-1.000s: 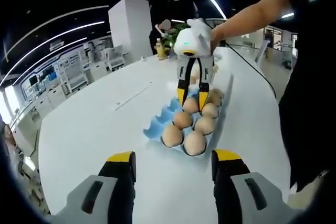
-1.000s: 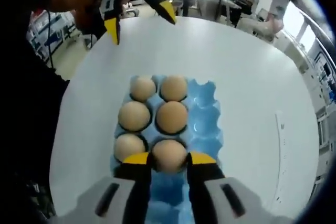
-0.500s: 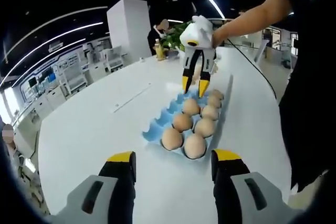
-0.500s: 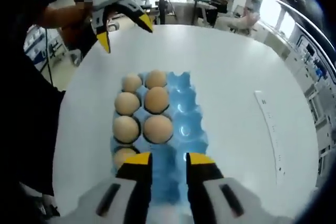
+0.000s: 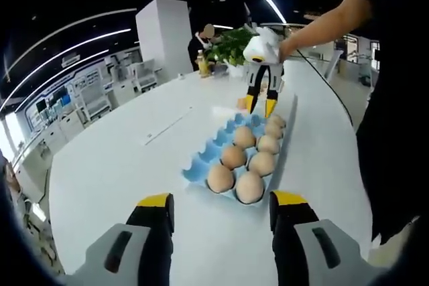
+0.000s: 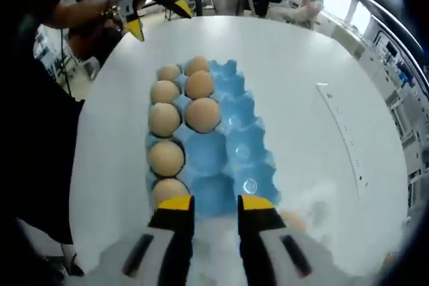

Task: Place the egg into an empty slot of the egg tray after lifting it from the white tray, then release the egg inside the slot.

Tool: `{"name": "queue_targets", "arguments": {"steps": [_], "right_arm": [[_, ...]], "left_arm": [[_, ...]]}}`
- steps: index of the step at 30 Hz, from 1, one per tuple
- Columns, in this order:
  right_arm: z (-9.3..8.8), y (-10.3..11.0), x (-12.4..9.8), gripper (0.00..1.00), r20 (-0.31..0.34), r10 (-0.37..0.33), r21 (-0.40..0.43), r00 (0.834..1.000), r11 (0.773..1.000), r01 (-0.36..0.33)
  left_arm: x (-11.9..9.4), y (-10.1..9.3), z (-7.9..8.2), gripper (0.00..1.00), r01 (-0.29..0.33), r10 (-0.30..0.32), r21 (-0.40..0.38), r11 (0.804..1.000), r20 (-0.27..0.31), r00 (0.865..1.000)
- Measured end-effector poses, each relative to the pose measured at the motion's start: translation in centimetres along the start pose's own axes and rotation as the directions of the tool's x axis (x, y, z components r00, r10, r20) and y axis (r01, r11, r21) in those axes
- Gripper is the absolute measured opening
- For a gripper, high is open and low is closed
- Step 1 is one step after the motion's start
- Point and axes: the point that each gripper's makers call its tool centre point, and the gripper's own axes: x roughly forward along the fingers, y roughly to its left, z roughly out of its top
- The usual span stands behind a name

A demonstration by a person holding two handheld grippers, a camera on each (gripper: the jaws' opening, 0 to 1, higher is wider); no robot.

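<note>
The right gripper [image 6: 208, 204] no longer holds the tan egg [image 6: 202, 114]. That egg now sits in a slot of the blue plastic egg tray [image 6: 231, 159], and the yellow-tipped jaws are empty with a gap between them. The gripper has lifted and pulled back past the tray's end.

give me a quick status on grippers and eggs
Right hand-held gripper open, empty, over near end of blue egg tray. Left hand-held gripper open, idle. Seven eggs seated. Nothing in the way.
</note>
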Motion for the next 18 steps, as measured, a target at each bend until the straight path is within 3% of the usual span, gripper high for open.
{"name": "queue_targets", "arguments": {"steps": [18], "right_arm": [[-6.5, -0.3, -2.6, 0.26, -0.076, -0.051, 0.083, 0.996, 0.995, 0.057]], "left_arm": [[0.0, 0.0, 0.1, 0.57, -0.004, 0.004, 0.002, 1.0, -0.006, 1.0]]}}
